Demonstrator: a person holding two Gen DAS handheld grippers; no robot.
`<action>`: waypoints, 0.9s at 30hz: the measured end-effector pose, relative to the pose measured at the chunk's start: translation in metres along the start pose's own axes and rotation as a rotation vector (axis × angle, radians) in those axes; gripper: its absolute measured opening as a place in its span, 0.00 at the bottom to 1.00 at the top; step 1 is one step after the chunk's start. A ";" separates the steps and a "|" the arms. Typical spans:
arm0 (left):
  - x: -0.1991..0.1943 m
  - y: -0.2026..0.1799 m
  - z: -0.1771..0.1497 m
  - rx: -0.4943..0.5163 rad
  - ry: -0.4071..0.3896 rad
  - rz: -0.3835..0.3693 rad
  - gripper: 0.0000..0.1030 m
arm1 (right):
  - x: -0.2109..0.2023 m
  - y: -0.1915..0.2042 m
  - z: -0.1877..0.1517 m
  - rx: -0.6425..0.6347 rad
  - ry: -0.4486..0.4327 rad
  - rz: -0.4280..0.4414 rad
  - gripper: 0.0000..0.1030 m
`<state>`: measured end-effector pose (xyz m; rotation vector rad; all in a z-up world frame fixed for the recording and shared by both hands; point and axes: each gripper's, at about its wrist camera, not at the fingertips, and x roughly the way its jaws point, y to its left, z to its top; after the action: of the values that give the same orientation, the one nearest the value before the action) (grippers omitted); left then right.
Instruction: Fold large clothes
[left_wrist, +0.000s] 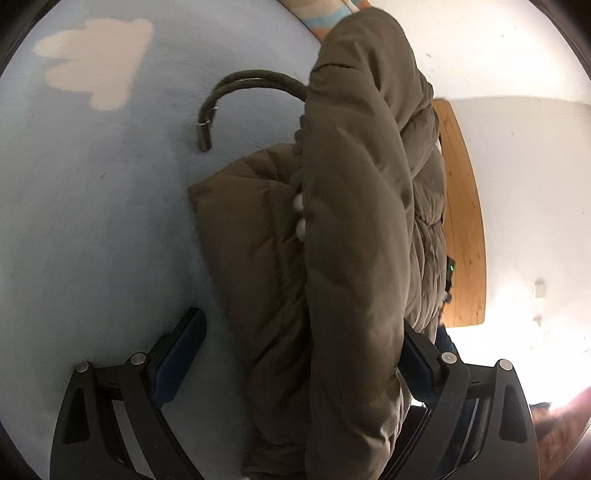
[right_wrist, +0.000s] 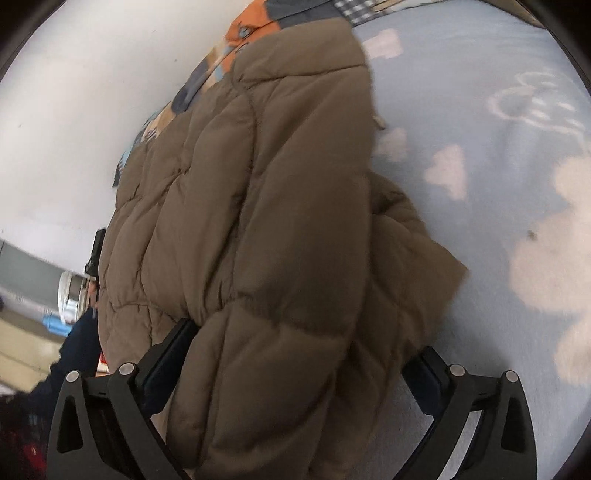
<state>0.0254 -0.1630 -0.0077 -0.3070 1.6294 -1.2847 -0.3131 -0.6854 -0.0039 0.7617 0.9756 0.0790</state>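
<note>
Olive-brown quilted puffer jacket (left_wrist: 354, 236) lying bunched on pale-blue cloud-print bed (left_wrist: 92, 221) | left tongs (left_wrist: 295, 369), right tongs (right_wrist: 295, 373) both gaping wide, straddling padded folds | folding looking partway, tidying remaining

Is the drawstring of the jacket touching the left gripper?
Apart. In the left wrist view the drawstring lies on the blue blanket, with bare blanket between its metal tip and the left gripper.

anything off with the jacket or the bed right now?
One thing: the drawstring cord sticks out of the puffer jacket and curls loose on the blue blanket, metal tip exposed, outside the fold. Otherwise nothing torn or spilled; the jacket bulges between both grippers' fingers.
</note>
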 end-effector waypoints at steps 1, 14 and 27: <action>0.000 0.000 0.003 0.012 0.013 0.001 0.92 | 0.004 0.001 0.002 -0.007 0.005 0.007 1.00; -0.009 -0.034 0.007 0.203 0.007 0.037 0.41 | -0.004 0.058 -0.012 -0.175 -0.079 -0.124 0.54; -0.032 -0.075 -0.037 0.216 -0.104 0.133 0.37 | -0.026 0.085 -0.017 -0.279 -0.125 -0.242 0.39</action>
<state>-0.0157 -0.1491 0.0703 -0.1281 1.3861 -1.3081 -0.3184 -0.6232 0.0610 0.3845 0.9079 -0.0424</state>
